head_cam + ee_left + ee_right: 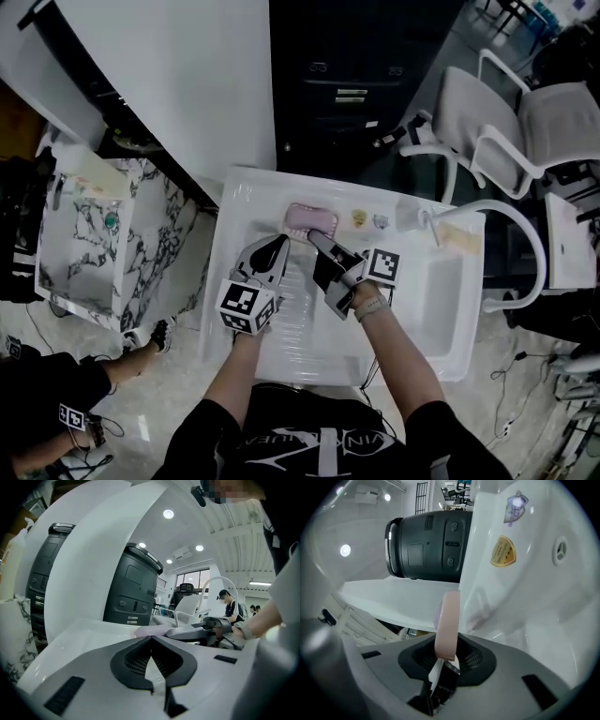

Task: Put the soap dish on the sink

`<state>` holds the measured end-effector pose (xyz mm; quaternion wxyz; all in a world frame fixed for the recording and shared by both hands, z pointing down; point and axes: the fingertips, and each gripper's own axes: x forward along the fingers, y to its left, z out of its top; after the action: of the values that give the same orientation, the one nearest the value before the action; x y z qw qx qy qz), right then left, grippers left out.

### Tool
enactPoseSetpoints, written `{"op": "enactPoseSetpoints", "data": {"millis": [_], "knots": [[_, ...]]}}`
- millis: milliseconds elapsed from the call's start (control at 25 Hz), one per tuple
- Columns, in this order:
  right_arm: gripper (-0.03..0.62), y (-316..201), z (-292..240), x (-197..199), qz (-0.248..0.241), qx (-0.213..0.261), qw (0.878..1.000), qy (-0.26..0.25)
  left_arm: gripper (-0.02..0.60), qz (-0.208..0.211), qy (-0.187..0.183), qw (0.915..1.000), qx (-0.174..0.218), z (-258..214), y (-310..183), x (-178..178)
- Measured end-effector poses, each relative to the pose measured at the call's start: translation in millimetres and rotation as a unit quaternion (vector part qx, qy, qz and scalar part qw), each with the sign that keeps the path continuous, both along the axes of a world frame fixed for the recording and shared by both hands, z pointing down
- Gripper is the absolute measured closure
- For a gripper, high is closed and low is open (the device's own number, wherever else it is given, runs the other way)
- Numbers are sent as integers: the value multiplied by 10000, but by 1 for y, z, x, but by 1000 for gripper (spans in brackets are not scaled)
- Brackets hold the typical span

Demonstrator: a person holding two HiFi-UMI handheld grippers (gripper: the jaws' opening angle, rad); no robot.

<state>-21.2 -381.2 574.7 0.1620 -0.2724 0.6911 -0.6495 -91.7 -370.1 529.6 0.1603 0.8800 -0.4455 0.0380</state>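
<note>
The pink soap dish (311, 220) is at the back ledge of the white sink (246, 202), low over it or on it; I cannot tell which. My right gripper (315, 240) is shut on the dish's near edge. In the right gripper view the dish (448, 620) stands edge-on between the jaws. My left gripper (278, 247) sits just left of the dish, jaws shut with nothing in them. From the left gripper view (151, 639) the dish (149, 631) lies ahead with the right gripper (206, 627) reaching in.
Two stickers (368, 219) mark the ledge right of the dish. A white arched faucet (511, 220) and the basin (442, 300) lie to the right. A dark cabinet (352, 84) stands behind, a marble stand (94, 234) to the left, chairs (497, 131) at back right.
</note>
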Motion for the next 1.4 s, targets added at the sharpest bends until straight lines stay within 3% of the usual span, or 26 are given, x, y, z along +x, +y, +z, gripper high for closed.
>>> {"op": "enactPoseSetpoints", "data": {"millis": [160, 320, 1200, 1400], "knots": [[497, -9, 8, -10, -276, -205, 9993, 156, 565, 80, 9, 9999, -63, 9, -6, 7], [497, -22, 9, -17, -352, -321, 9988, -65, 565, 95, 3, 9999, -142, 17, -11, 9], [495, -36, 9, -27, -353, -1076, 9907, -755, 566, 332, 201, 9985, -378, 31, -24, 25], [425, -34, 6, -30, -622, -989, 9905, -725, 565, 383, 194, 9981, -447, 35, -22, 27]]}}
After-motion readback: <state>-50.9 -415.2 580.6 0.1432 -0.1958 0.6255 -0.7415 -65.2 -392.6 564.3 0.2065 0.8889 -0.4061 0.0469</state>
